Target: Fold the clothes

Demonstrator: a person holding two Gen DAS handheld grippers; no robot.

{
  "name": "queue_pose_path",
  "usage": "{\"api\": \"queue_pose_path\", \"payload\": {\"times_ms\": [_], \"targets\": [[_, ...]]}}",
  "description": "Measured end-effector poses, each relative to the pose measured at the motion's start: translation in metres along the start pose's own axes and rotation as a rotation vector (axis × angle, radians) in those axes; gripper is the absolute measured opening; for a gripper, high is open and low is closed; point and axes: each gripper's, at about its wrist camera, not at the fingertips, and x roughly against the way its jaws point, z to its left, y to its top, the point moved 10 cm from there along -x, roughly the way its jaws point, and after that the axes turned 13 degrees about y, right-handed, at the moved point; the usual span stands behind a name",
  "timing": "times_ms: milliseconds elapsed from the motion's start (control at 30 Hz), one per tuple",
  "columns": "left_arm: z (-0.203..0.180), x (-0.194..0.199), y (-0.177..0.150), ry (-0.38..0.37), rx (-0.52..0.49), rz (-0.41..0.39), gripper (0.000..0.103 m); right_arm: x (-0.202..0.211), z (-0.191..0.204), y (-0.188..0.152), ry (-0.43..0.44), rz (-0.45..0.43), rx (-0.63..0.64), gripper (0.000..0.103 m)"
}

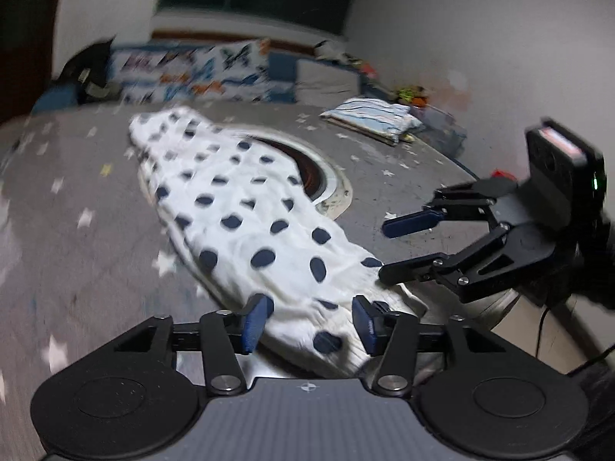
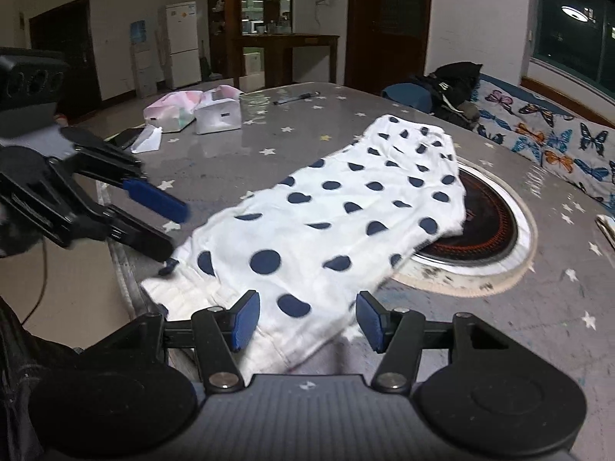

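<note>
A white garment with dark blue dots lies flat and lengthwise on the grey star-patterned table, partly over a round burner. It also shows in the right wrist view. My left gripper is open with its pads either side of the garment's near waistband end. My right gripper is open over the same near edge, beside the left one. The right gripper also shows in the left wrist view, open at the garment's near corner. The left gripper shows in the right wrist view, open at the other corner.
A round burner is set in the table under the garment's far side. Folded striped clothes lie at the back. White boxes, papers and a pen lie at the far side. A butterfly-print cushion lines the bench.
</note>
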Motion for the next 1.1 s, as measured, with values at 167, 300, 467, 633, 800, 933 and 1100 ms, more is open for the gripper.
{"api": "queue_pose_path", "payload": {"times_ms": [167,300,467,633,800,933,1100], "targets": [[0.001,-0.008,-0.017,-0.026,0.163,0.114,0.054,0.009,-0.007,-0.009,-0.02,0.001,-0.012,0.06],[-0.005,-0.014,-0.024,-0.038,0.194,0.157,0.054,0.017,-0.012,-0.017,-0.043,0.0,-0.027,0.06],[-0.009,-0.022,-0.029,-0.045,0.203,0.194,0.051,0.022,-0.018,-0.027,-0.062,0.002,-0.045,0.06],[-0.011,-0.025,-0.03,-0.051,0.214,0.221,0.027,0.019,-0.016,-0.036,-0.073,0.018,-0.014,0.06],[-0.006,-0.019,-0.012,-0.089,0.265,0.209,0.018,0.015,-0.011,-0.045,-0.072,0.043,0.036,0.062],[-0.002,-0.017,0.008,-0.127,0.321,0.2,0.017,0.01,-0.004,-0.052,-0.068,0.055,0.095,0.066],[0.003,-0.025,0.025,-0.163,0.385,0.213,0.016,0.005,0.007,-0.052,-0.048,0.019,0.152,0.077]]}}
